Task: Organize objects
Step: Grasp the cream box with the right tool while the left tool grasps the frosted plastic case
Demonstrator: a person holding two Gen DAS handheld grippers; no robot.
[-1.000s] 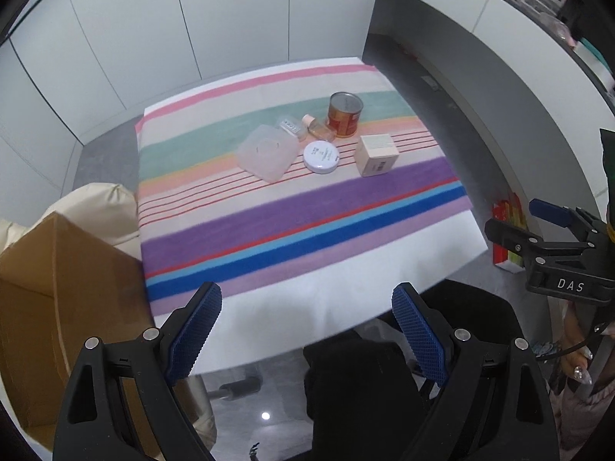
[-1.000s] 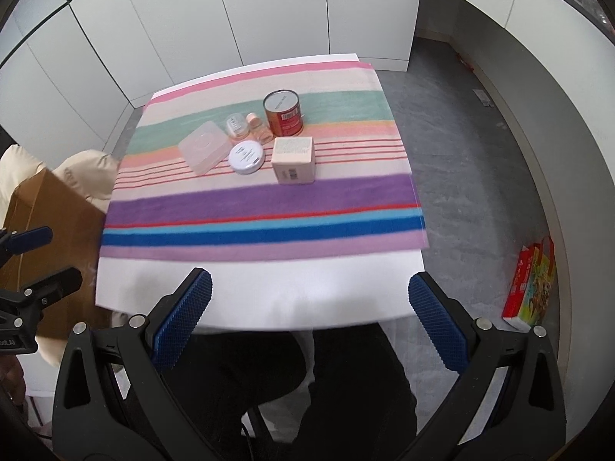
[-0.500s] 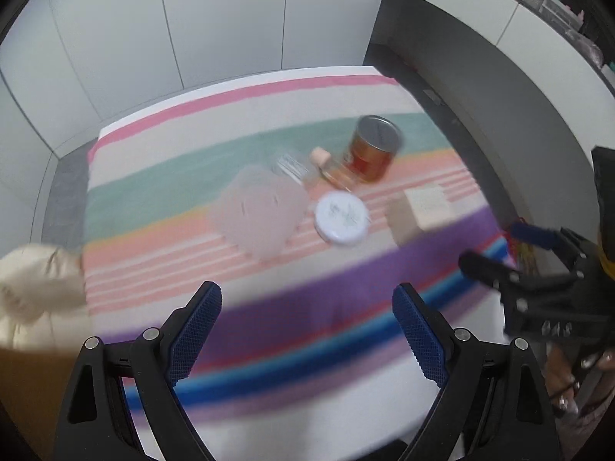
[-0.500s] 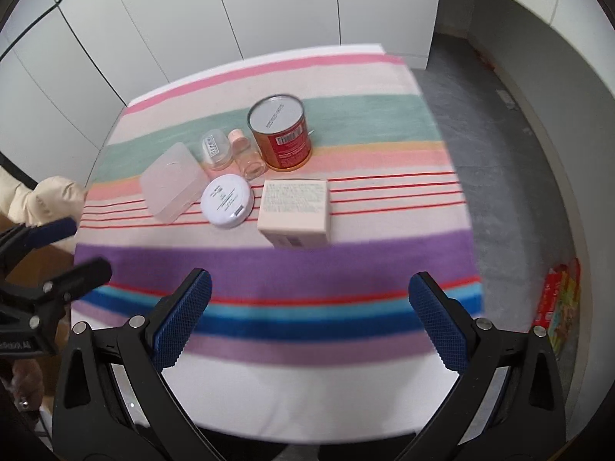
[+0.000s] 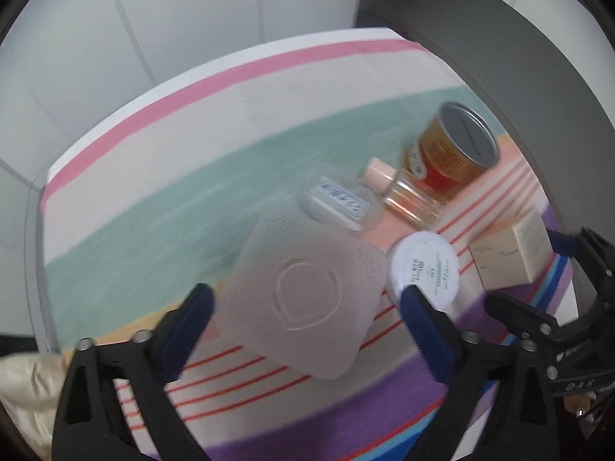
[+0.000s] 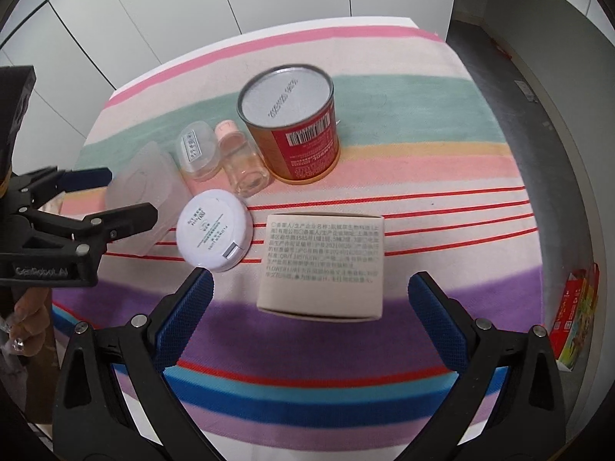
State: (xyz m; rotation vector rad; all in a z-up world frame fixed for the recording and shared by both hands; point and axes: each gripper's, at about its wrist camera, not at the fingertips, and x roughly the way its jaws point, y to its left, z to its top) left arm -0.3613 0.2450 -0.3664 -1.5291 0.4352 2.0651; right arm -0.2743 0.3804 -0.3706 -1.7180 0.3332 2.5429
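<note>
A frosted plastic box (image 5: 300,299) lies on the striped cloth (image 5: 161,207). My left gripper (image 5: 307,307) hovers over it with its jaws opening; the box sits between the fingers and the pads do not press on it. From the right wrist view the left gripper (image 6: 111,196) straddles that box (image 6: 148,176). My right gripper (image 6: 311,307) stands open over a beige carton (image 6: 323,265), pads apart from its sides. Beside these stand a white round compact (image 6: 215,230), a clear labelled case (image 6: 198,151), a pink-capped bottle (image 6: 242,157) and a red can (image 6: 292,126).
The cloth-covered table (image 6: 480,123) ends near white cabinet doors at the back. Grey floor runs along the right, with a colourful packet (image 6: 576,315) on it. A cream cushion (image 5: 27,392) sits off the left edge. A hand (image 6: 23,319) holds the left gripper.
Both grippers have come down and forward over the table, so the objects fill the views. The left jaws stand slightly wider than before. Nothing on the cloth has moved.
</note>
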